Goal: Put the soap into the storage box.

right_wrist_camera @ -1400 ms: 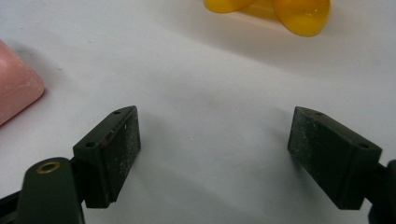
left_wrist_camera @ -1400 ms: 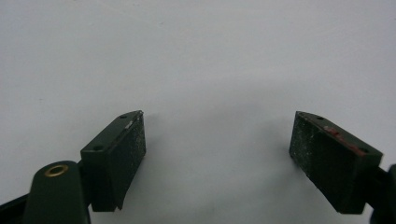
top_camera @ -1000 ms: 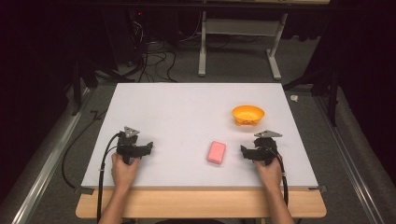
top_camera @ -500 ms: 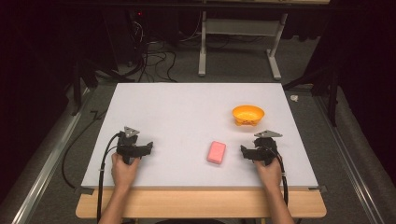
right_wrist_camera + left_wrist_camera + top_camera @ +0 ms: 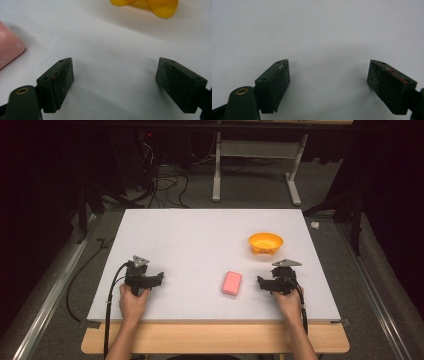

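counter (image 5: 200,240): we are seeing matt, smooth white | bowl (image 5: 265,242): glossy yellow plastic | pink block (image 5: 231,283): dull, slightly scuffed | right gripper (image 5: 113,80) pads (image 5: 63,80): matt black, speckled

- Bare table (image 5: 200,240) ahead of left gripper (image 5: 159,279): free passage.
- Right gripper (image 5: 260,284): pink block (image 5: 231,283) just beside, orange bowl (image 5: 265,243) near ahead.
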The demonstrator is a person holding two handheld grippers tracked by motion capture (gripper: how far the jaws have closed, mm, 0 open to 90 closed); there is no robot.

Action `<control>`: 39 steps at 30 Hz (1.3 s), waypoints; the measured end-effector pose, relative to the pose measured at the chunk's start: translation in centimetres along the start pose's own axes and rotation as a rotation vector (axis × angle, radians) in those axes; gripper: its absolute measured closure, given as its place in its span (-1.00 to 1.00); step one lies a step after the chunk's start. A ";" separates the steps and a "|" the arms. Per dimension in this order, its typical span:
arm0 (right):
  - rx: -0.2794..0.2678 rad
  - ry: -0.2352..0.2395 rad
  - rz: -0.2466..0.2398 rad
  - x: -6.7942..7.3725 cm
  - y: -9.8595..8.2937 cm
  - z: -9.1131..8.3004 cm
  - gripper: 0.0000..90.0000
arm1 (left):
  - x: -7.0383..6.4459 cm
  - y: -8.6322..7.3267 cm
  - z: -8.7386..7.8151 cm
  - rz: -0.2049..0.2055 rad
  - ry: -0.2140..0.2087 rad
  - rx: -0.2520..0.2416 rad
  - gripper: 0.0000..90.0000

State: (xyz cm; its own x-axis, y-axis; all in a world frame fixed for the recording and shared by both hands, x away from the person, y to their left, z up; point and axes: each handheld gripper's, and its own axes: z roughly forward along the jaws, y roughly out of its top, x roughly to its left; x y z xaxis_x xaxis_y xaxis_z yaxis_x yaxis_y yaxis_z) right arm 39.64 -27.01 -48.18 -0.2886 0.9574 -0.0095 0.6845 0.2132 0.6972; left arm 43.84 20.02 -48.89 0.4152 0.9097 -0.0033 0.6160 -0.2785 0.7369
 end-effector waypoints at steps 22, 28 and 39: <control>-0.095 0.185 -0.146 4.6 1.8 -2.3 -0.72 | 0.0 0.0 0.0 -0.001 0.000 0.000 -0.58; -0.103 0.228 -0.188 5.6 2.1 -2.5 -0.73 | 0.0 0.0 0.0 -0.001 0.000 0.000 -0.58; -0.099 0.287 -0.256 7.3 2.4 -2.1 -0.73 | 0.0 0.0 0.0 -0.001 0.000 0.000 -0.58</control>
State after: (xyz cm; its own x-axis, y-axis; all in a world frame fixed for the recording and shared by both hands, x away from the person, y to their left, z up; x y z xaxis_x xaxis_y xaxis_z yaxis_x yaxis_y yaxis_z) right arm 37.75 -19.90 -45.03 -0.6266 0.7794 -0.0014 0.5021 0.4051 0.7641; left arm 43.84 20.01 -48.89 0.4149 0.9098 -0.0038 0.6161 -0.2779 0.7370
